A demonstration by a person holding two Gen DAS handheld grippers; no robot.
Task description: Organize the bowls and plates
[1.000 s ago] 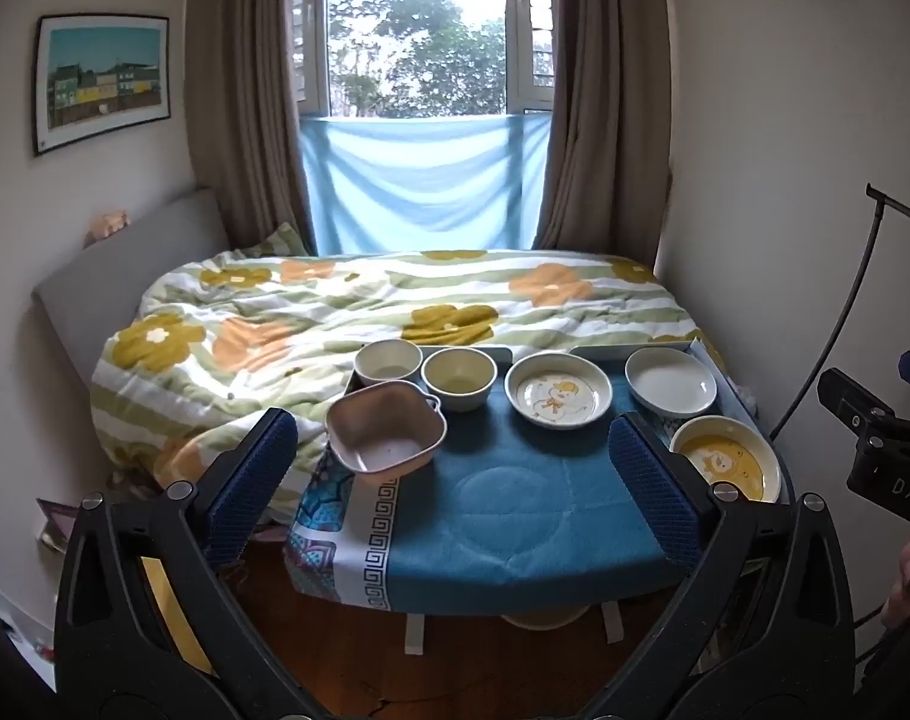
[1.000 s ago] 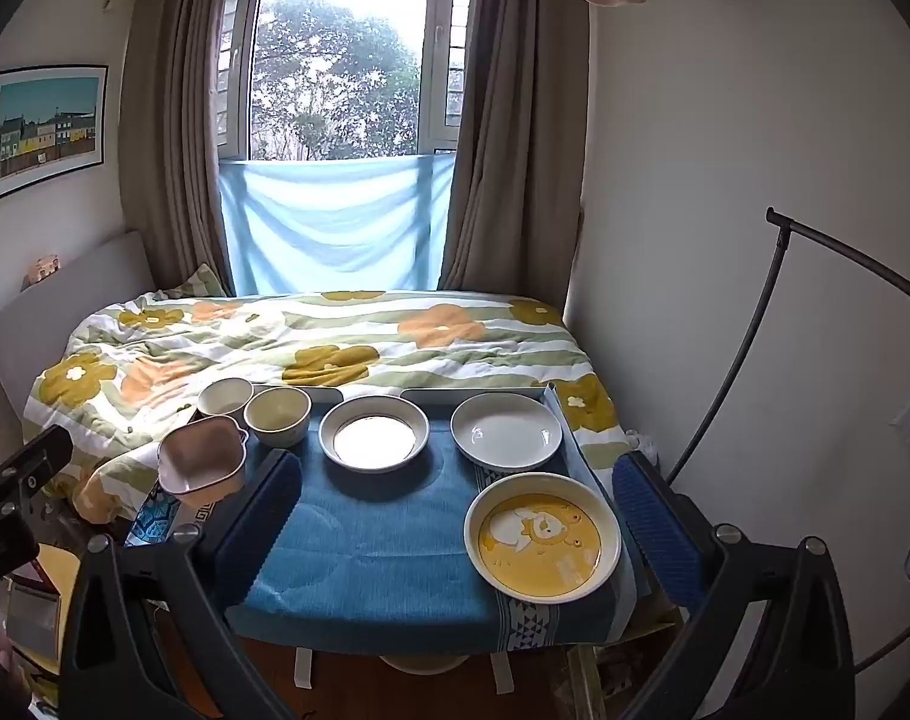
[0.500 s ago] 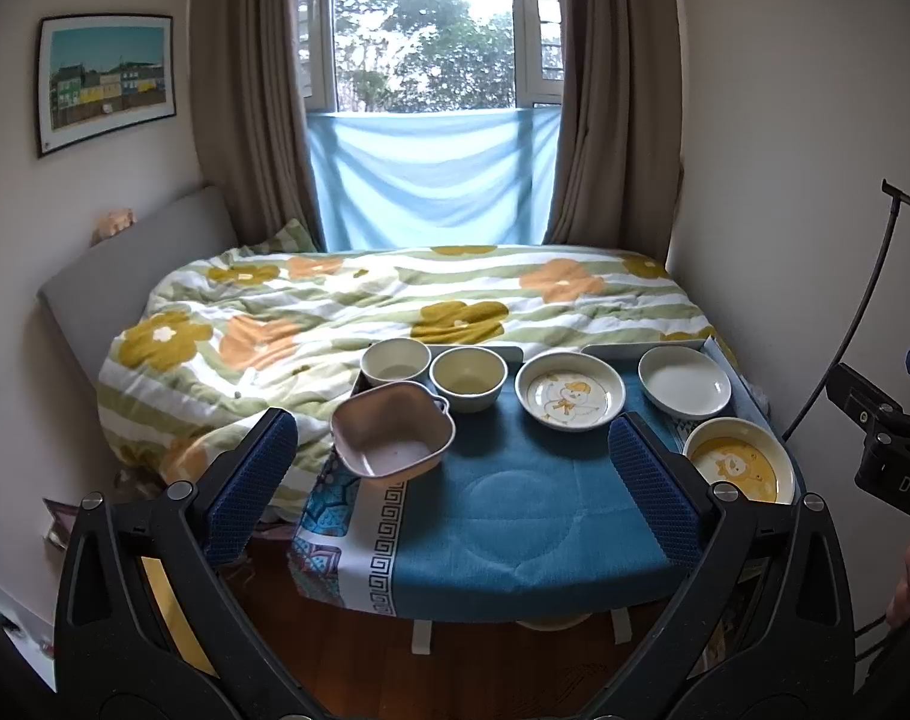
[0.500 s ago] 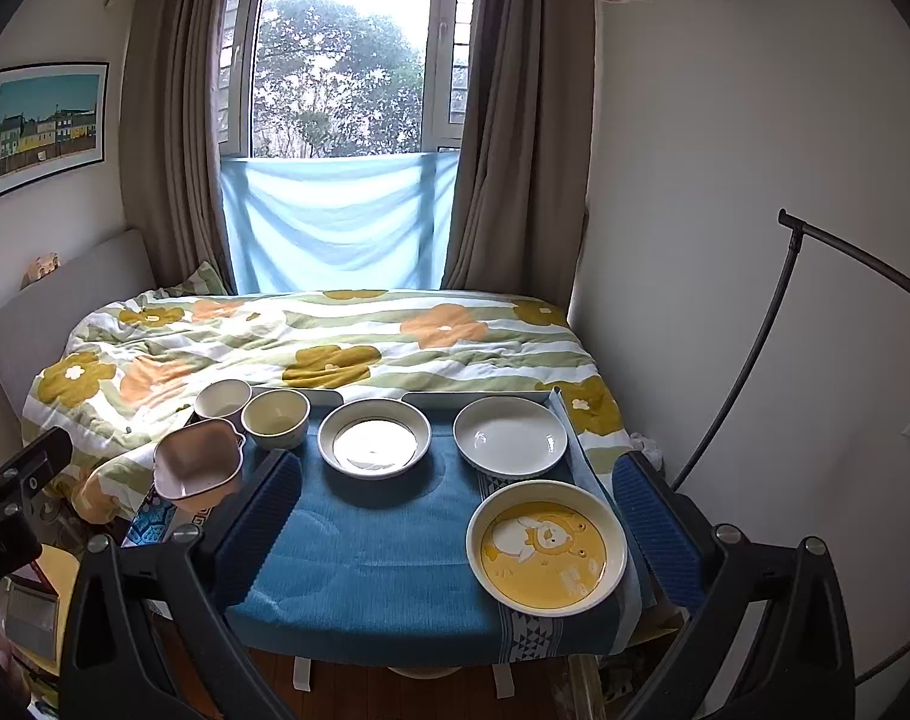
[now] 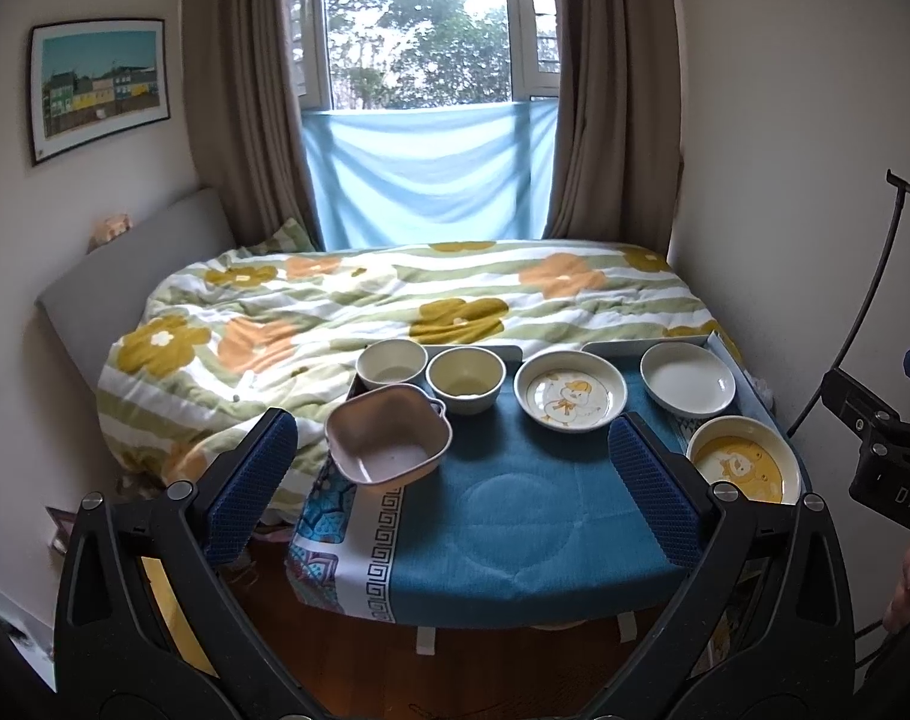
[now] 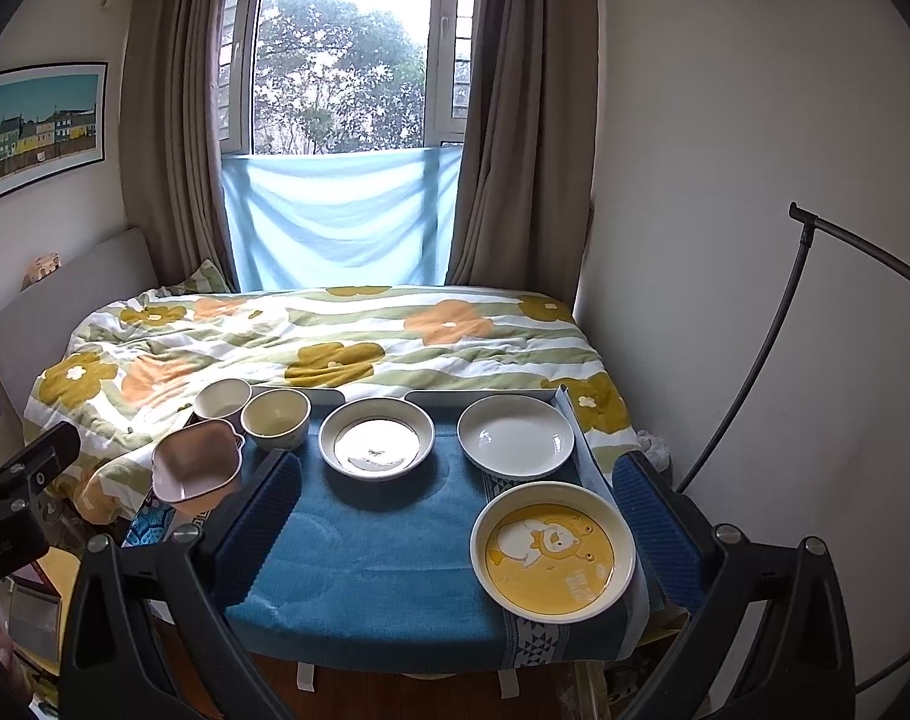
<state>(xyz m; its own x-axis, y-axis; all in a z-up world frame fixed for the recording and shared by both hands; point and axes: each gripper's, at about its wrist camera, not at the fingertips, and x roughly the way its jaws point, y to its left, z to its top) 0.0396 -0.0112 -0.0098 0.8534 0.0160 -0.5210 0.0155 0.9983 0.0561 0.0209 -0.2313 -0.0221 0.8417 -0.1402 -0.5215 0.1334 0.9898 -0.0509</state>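
On the blue tablecloth (image 5: 514, 516) before the bed (image 5: 395, 300), the yellow plate (image 6: 553, 552), duck plate (image 5: 570, 399), white plate (image 5: 687, 381), pink bowl (image 5: 387, 432) and two cream bowls (image 5: 465, 378) stood apart. Left gripper (image 5: 455, 468) and right gripper (image 6: 455, 504) hung spread wide, holding nothing.

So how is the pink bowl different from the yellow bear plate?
The pink bowl is deep, squarish and eared; the yellow bear plate is round and shallow. The bowl is plain pink inside, the plate has a cartoon bear. The bowl overhangs the table's left edge; the plate sits near the right edge. Both are empty.
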